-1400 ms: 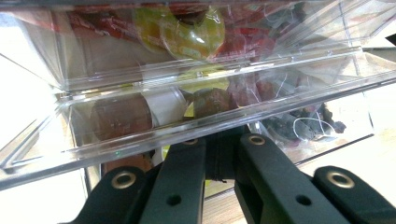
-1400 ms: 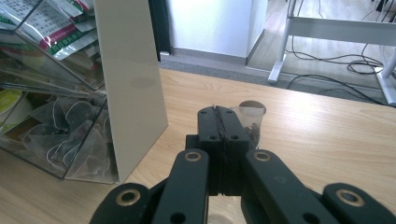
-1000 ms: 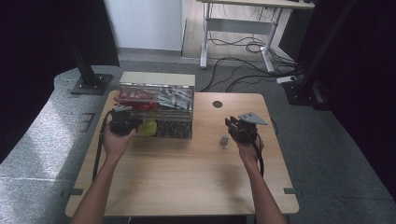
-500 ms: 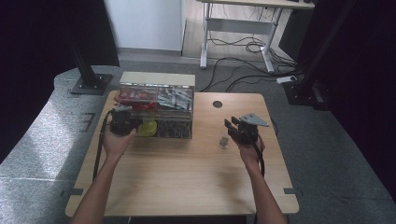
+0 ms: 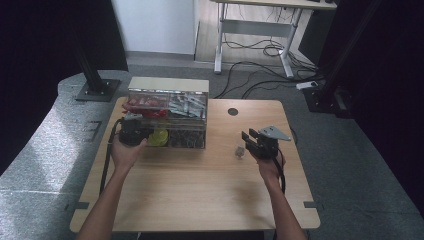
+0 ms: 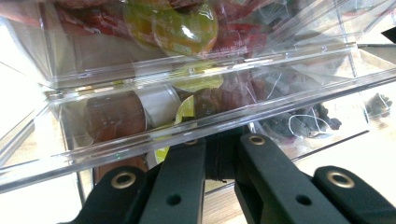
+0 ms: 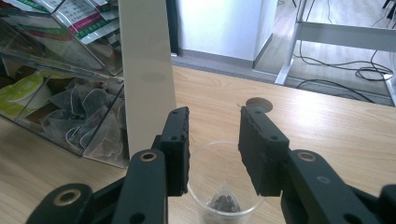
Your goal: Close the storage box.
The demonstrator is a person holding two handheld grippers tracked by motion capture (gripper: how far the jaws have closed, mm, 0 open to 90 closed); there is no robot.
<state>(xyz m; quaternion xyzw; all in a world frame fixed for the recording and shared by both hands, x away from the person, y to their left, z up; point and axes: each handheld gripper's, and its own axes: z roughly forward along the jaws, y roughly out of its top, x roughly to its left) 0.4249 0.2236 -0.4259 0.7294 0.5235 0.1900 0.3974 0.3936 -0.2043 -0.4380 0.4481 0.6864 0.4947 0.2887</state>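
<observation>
We have the clear plastic cup (image 7: 227,186) standing upright on the light wooden table (image 5: 200,200), mouth up, long axis vertical, with a small dark-filled tea bag (image 7: 223,203) lying at its bottom. In the high view the cup (image 5: 239,152) sits right of the clear acrylic organizer box (image 5: 167,120), apart from it, just left of our right gripper (image 5: 252,140). Right gripper (image 7: 214,144) straddles the cup from above; its jaws have just been opening and now stand spread, pads clear of the rim on both sides, cup between them but not pinched. The white end panel (image 7: 144,74) of the organizer rises just left of the cup, and pyramid tea bags (image 7: 88,121) are stacked in the lower compartment behind it. Our left gripper (image 5: 134,131) sits against the organizer's front left corner; in the left gripper view its jaws (image 6: 219,158) are pressed together at the edge of the clear drawer (image 6: 187,135). We cannot tell whether they pinch that edge. Yellow-green packets (image 6: 187,28) show through the clear walls above.
</observation>
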